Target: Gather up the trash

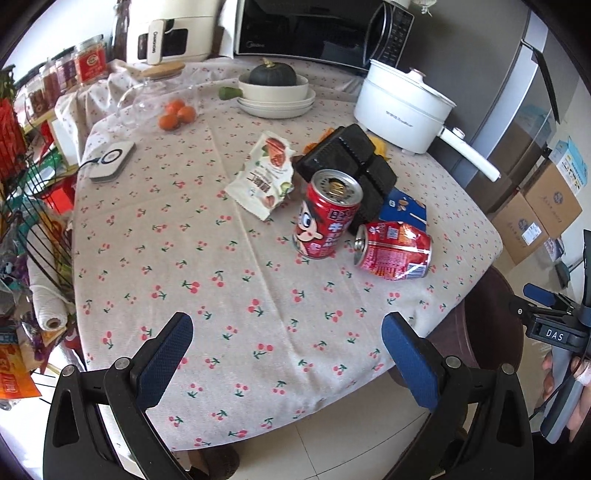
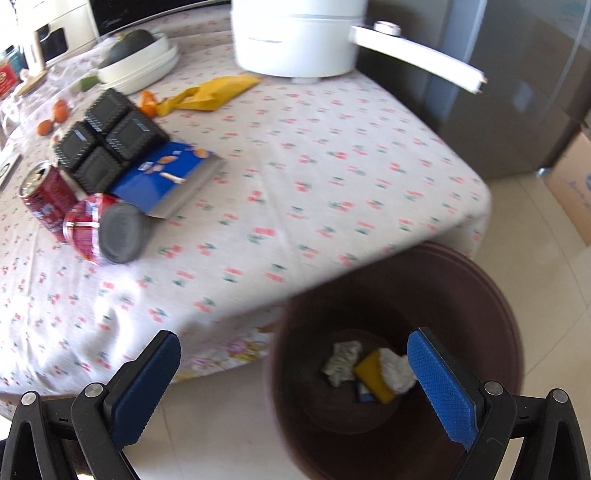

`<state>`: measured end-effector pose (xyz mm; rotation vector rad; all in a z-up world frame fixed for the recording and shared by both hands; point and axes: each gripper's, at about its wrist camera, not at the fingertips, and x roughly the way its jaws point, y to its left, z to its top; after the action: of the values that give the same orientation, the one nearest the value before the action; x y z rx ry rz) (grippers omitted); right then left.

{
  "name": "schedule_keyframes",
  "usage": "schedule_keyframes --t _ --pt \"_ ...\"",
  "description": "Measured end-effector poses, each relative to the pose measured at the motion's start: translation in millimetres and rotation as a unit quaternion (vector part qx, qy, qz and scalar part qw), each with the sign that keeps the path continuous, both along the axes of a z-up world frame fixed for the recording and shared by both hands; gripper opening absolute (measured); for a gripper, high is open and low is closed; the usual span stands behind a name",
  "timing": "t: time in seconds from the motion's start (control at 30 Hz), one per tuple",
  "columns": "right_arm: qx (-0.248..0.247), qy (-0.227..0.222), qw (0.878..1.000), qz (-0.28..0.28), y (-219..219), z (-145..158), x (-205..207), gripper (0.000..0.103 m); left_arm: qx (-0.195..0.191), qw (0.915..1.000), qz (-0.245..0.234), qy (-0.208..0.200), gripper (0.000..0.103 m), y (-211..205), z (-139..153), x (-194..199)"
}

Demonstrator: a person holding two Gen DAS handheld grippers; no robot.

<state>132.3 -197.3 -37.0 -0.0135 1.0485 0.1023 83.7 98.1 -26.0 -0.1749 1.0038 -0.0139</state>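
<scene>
On the cherry-print tablecloth (image 1: 221, 295) stand an upright red can (image 1: 327, 214), a crushed red can lying on its side (image 1: 393, 249), a white snack wrapper (image 1: 264, 175), a black plastic tray (image 1: 351, 166) and a blue packet (image 1: 404, 208). My left gripper (image 1: 288, 354) is open and empty above the table's near edge. My right gripper (image 2: 295, 384) is open and empty, over the rim of a brown trash bin (image 2: 491, 295) that holds crumpled paper (image 2: 343, 362) and a yellow scrap. A yellow wrapper (image 2: 218, 90) lies near the pot.
A white electric pot (image 1: 402, 110), stacked bowls with a squash (image 1: 273, 92), oranges (image 1: 177, 114), a white scale (image 1: 110, 160) and a microwave (image 1: 314, 29) are at the back. A wire rack (image 1: 33, 221) stands left. Cardboard boxes (image 1: 535, 214) sit on the floor right.
</scene>
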Motion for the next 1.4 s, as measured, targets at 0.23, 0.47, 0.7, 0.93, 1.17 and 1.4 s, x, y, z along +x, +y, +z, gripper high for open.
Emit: schedule_keyframes --t 0.23,0.47,0.7,0.93,1.17,1.4 --pt "0.016 -0.006 1.0 0.022 64 -2 17 0.101 0.012 0.9995 0.029 0.009 0.103 31 -5 -2" --pt "0.014 -0.017 0.999 0.033 122 -15 29 0.101 0.007 0.9986 0.049 0.017 0.103 59 -11 -6" --pt "0.01 -0.028 1.0 0.004 147 -34 44 0.101 0.008 0.9977 0.064 0.023 0.103 79 -17 -12" --pt "0.007 -0.041 0.999 -0.018 153 -47 60 0.101 0.006 0.9967 0.075 0.03 0.103 93 -22 -14" --pt "0.022 -0.046 0.998 -0.02 156 -51 70 0.1 0.004 0.9968 0.075 0.029 0.103 90 -22 -10" --pt "0.03 -0.03 0.999 -0.004 154 -50 68 0.09 0.018 0.9989 0.039 0.017 0.103 67 -23 7"
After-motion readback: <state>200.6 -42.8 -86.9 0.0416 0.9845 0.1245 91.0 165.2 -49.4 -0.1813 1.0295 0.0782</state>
